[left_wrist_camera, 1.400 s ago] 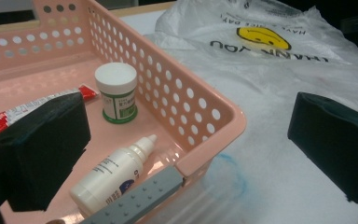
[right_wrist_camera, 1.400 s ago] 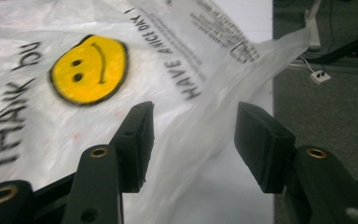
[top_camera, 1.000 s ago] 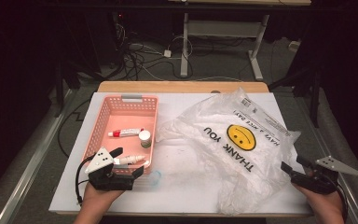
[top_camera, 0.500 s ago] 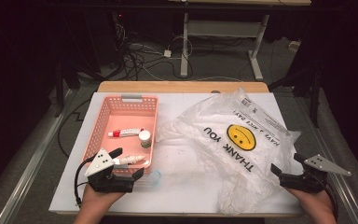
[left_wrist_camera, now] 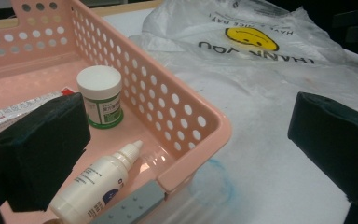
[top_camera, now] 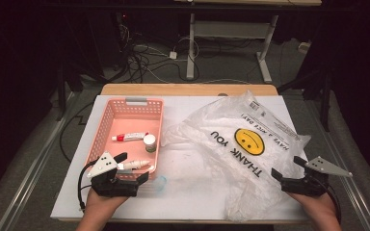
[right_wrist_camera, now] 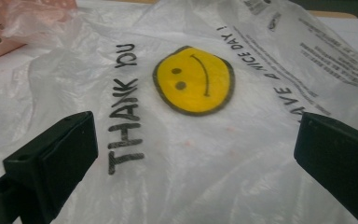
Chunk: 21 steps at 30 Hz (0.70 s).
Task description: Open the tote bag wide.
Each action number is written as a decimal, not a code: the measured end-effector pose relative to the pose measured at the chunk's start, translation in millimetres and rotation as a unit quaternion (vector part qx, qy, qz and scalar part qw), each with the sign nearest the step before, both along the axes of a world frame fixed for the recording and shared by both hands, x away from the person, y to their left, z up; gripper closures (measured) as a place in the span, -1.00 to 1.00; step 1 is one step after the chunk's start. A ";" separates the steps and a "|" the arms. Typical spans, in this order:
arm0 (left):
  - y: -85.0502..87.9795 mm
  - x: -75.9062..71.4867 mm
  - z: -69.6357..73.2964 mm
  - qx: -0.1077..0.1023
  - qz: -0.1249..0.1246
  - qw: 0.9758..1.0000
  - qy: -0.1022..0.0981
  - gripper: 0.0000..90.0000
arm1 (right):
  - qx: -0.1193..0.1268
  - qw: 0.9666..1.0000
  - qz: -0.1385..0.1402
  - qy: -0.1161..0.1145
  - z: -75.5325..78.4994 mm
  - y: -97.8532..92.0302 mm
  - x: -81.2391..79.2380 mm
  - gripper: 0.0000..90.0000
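A pink basket holds a red-capped tube, a small white-lidded jar and a white dropper bottle. My left gripper is open and straddles the basket's near right corner, with one jaw inside beside the bottle. A clear "THANK YOU" smiley bag lies flat to the right. At the bag's near right edge, my right gripper is open. Its jaws have just been opening, and neither pad presses on the bag.
The white table top carries a faint blue ring mark just right of the basket's corner. A wooden strip runs along the far edge. Cables and desk legs sit on the dark floor beyond.
My right gripper has drawn a little to the right along the bag's edge, and its jaws stand wider. The left gripper, basket and bag look unchanged.
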State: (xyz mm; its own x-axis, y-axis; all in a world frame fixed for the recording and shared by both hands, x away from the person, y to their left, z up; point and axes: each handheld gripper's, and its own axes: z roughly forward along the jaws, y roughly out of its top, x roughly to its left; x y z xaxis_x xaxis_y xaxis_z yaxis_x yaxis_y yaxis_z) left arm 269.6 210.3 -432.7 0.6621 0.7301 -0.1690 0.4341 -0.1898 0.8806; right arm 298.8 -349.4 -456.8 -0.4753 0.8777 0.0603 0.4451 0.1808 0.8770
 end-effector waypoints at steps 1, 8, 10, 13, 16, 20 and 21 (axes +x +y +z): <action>-0.4 -1.1 0.9 0.008 0.001 1.000 -0.006 -1.00 | 0.000 1.000 0.005 0.000 0.5 3.2 0.8 -1.00; 0.9 -1.1 -1.9 0.003 0.011 1.000 -0.001 -1.00 | 0.000 0.999 0.032 0.002 2.7 26.4 10.4 -1.00; -0.3 -1.4 -1.8 0.005 0.011 1.000 -0.003 -1.00 | -0.001 0.999 0.034 0.002 3.3 29.5 10.5 -1.00; -1.1 -1.1 -1.9 0.007 0.010 1.000 -0.006 -1.00 | -0.003 0.999 0.042 0.002 4.6 37.0 11.3 -1.00; -1.1 -0.3 -2.5 0.005 0.011 1.000 -0.005 -1.00 | -0.007 0.999 0.051 -0.004 5.2 43.1 12.1 -1.00; 0.4 2.4 -3.6 0.007 0.013 1.000 0.000 -1.00 | -0.016 0.998 0.064 -0.006 6.2 51.1 14.2 -1.00; 0.6 3.2 -4.1 0.007 0.013 1.000 0.003 -1.00 | -0.017 0.998 0.064 -0.004 6.4 53.4 14.5 -1.00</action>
